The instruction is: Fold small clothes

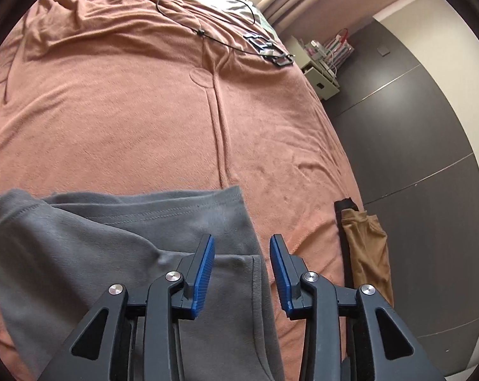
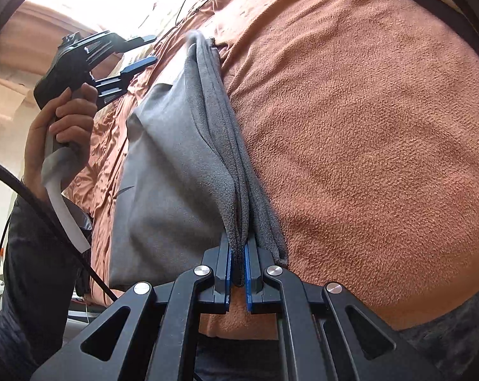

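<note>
While the grey garment [image 2: 176, 158] lies partly folded on the rust blanket [image 1: 144, 111], right gripper [image 2: 237, 266] is clamped on its bunched edge; left gripper [image 1: 242, 254] hangs apart, empty. Step: fold laid down. Next: release, smooth flat.

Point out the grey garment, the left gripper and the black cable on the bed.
grey garment [image 2: 163, 171]: right wrist view, its flat smooth panel.
left gripper [image 1: 242, 273]: left wrist view, midway between its open fingertips.
black cable [image 1: 207, 36]: left wrist view, strand beside its small clip.
</note>
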Action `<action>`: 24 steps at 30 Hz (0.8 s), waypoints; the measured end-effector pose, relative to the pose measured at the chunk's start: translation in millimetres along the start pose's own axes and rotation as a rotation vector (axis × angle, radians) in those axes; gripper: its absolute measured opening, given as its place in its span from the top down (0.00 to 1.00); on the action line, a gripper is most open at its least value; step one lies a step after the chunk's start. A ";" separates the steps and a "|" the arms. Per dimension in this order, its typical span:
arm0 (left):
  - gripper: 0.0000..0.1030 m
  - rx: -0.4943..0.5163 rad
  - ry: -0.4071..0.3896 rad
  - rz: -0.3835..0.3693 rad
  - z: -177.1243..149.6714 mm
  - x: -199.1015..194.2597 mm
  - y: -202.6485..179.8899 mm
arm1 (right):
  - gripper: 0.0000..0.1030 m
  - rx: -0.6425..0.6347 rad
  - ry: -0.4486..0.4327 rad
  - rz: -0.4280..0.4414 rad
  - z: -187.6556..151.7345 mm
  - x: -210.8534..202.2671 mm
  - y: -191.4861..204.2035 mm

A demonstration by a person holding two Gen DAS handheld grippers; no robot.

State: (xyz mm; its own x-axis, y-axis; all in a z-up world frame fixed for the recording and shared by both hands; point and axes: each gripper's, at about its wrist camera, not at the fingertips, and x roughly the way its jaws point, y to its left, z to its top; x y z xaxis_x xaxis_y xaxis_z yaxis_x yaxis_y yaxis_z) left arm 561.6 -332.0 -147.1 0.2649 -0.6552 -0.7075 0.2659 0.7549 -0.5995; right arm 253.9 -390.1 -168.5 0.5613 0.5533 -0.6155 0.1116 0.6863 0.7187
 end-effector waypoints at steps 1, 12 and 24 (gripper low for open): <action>0.62 0.005 -0.007 0.008 1.4 -9.2 4.5 | 0.97 -0.003 0.000 -0.003 0.0 0.4 0.5; 0.58 0.036 -0.016 0.200 -18.4 -82.9 79.0 | 0.51 -0.109 -0.005 -0.049 -5.0 -11.7 26.1; 0.58 -0.042 -0.004 0.308 -28.3 -82.7 141.0 | 0.48 -0.206 -0.061 -0.159 13.0 -20.5 49.7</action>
State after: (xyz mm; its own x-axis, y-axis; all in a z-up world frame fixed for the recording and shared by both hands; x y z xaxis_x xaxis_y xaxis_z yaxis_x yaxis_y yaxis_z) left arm 550.9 -170.4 -183.7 0.3306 -0.3956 -0.8569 0.1337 0.9184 -0.3724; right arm 258.6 -373.6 -116.0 0.5993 0.4058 -0.6900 0.0364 0.8473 0.5299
